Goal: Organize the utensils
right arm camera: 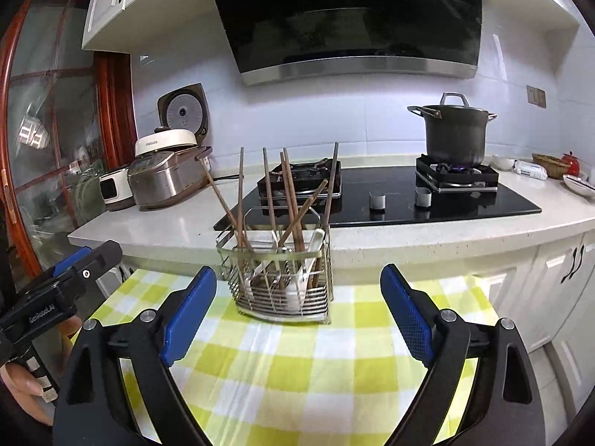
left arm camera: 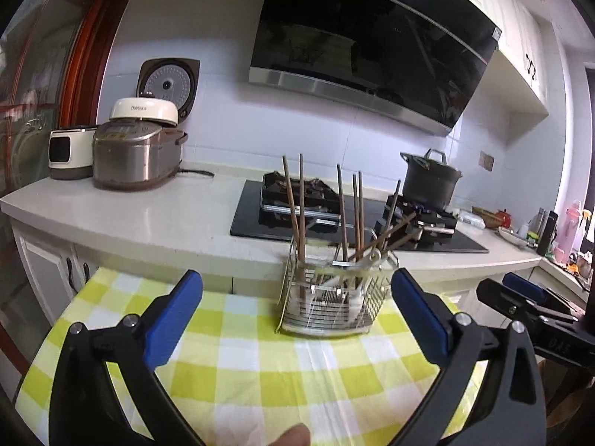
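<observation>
A wire utensil holder (left arm camera: 327, 297) (right arm camera: 282, 278) stands at the far edge of a table under a yellow-green checked cloth (left arm camera: 260, 364) (right arm camera: 297, 364). Several brown chopsticks (left arm camera: 301, 204) (right arm camera: 290, 193) stick up from it, and white spoons (left arm camera: 366, 264) (right arm camera: 312, 252) lie inside. My left gripper (left arm camera: 297, 297) is open, short of the holder, with nothing between its blue pads. My right gripper (right arm camera: 297, 290) is open too, also short of the holder and holding nothing. Each gripper shows at the edge of the other's view.
Behind the table runs a white counter (right arm camera: 409, 230) with a black gas hob (right arm camera: 409, 193). A dark pot (right arm camera: 455, 133) sits on a lit burner. Rice cookers (left arm camera: 137, 156) stand at the left. Bowls and bottles (left arm camera: 546, 226) crowd the right end. A range hood (left arm camera: 364, 44) hangs above.
</observation>
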Demonstrator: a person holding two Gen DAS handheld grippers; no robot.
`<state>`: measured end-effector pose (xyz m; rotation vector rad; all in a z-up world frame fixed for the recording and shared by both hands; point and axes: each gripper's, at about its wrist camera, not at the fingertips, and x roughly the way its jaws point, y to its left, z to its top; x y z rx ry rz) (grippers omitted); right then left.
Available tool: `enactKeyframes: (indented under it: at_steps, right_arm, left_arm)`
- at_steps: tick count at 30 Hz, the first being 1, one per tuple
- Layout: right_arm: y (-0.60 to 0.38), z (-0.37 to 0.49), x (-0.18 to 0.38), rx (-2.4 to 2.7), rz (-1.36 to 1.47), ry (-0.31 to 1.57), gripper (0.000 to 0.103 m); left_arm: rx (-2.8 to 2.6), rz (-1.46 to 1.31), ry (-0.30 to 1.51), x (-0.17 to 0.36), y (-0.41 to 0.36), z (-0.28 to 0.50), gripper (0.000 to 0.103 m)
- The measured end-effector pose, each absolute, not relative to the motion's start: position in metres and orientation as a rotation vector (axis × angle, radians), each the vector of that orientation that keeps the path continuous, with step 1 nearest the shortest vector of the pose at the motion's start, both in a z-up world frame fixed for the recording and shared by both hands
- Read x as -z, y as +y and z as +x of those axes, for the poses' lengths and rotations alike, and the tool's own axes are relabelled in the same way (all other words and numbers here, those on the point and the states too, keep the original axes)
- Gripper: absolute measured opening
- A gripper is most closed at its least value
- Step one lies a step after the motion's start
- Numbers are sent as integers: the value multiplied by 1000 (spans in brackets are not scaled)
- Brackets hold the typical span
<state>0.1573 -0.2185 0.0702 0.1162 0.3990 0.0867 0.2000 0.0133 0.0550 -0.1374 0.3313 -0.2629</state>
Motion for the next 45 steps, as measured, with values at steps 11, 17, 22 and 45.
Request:
enactKeyframes:
  at_steps: [11, 17, 22, 45]
  right_arm:
    - [-212, 137, -67, -31, 103, 495, 84]
    - [-208, 129, -80, -8, 81, 503, 84]
    - [-202, 121, -77, -5, 48, 525, 84]
    - [-209, 100, -93, 39, 45, 467, 84]
  left_arm:
    - [212, -55, 342, -44, 9, 170, 98]
    - [146, 9, 330, -61, 1, 158, 98]
    - [167, 25, 361, -59, -5, 149, 98]
    - [184, 7, 354, -74, -8, 137, 98]
